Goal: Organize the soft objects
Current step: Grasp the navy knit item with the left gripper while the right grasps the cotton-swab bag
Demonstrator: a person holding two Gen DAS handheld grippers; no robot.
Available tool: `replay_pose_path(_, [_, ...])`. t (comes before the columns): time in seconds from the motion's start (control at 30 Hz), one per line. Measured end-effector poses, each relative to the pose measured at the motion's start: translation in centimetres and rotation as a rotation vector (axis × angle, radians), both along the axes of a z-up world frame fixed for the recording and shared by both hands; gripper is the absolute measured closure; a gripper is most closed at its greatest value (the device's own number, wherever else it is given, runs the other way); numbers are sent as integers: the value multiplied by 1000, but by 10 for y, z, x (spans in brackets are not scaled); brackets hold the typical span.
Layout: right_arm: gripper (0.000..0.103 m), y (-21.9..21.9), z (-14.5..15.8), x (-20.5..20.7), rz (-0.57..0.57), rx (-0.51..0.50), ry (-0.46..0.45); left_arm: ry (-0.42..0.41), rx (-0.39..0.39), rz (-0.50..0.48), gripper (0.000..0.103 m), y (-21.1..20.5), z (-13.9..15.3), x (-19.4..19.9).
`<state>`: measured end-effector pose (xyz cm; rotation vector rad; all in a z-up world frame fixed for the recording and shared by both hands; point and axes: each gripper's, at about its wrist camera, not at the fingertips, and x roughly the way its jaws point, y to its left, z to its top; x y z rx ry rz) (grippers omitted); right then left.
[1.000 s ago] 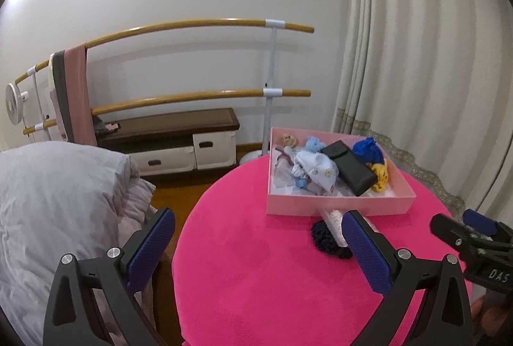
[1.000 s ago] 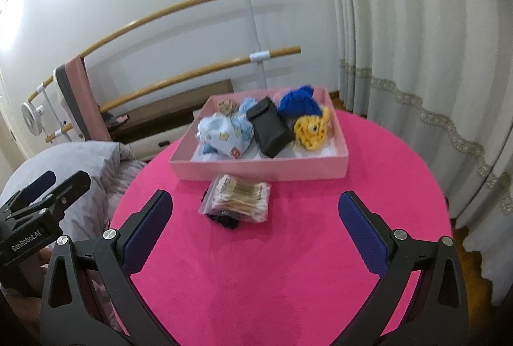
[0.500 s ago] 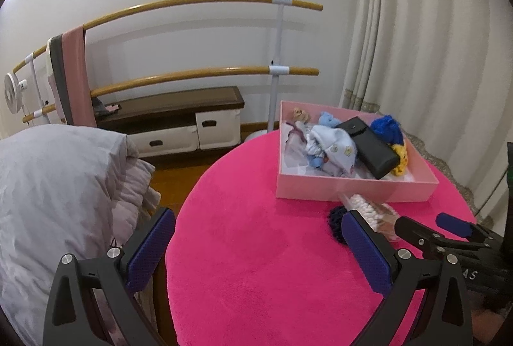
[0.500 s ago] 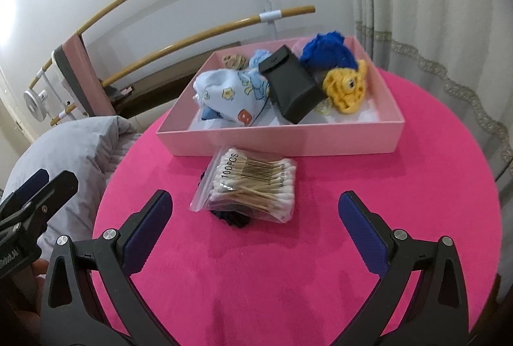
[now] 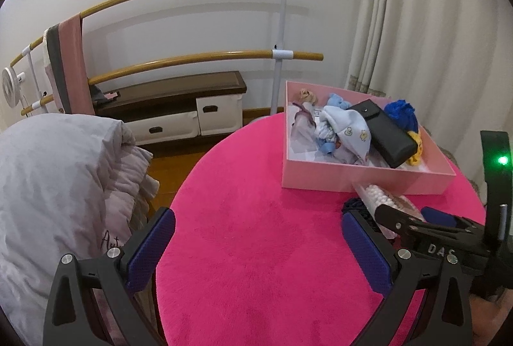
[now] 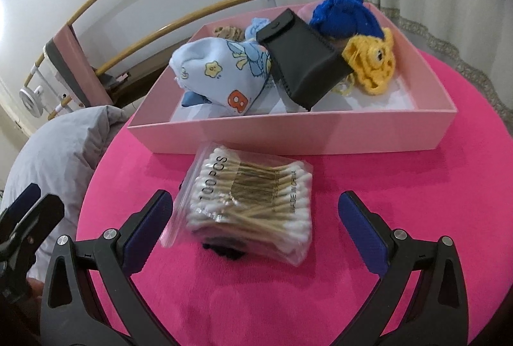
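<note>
Left gripper (image 5: 256, 242) spread wide, holding nothing, off near the table's left edge; best kept clear there. Bag of cotton swabs (image 6: 253, 201) on the pink tablecloth (image 6: 416, 201), just in front of the pink box (image 6: 288, 134), atop a dark knitted piece (image 6: 224, 251). Right gripper (image 6: 255, 226) spread wide around the bag: lower squarely, pinch the bundle's middle rather than loose plastic, leave the knit behind.

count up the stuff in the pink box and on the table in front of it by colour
Blue: 3, the patterned cloth, the knit piece, a small light blue item
Black: 2, the pouch, a dark knit item under the swab bag
Yellow: 1, the crochet piece
Tan: 1, a scrunchie
Clear: 1, the cotton swab bag
Total: 8
</note>
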<state>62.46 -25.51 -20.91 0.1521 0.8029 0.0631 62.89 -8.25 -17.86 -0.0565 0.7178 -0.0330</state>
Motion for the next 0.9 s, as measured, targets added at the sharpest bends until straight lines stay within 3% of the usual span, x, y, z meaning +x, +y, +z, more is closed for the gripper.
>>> replay_pose_path(0.07, [19,0,-5,6,10,8,15,3,-1,0,0,0,-3,4])
replay_pose_path(0.1, [32,-1,-9,9,10,11,24,5,-1,1,0,0,-4,5])
replay_pose_path(0.53, [35,-12,-1,-9,-15,-12,-28,12,4,-22,0,-8,-11,6])
replay_pose_path(0.9, [35,-50,3,-38,-86,-14,-41,36,2,-93,0,-39,-16,10])
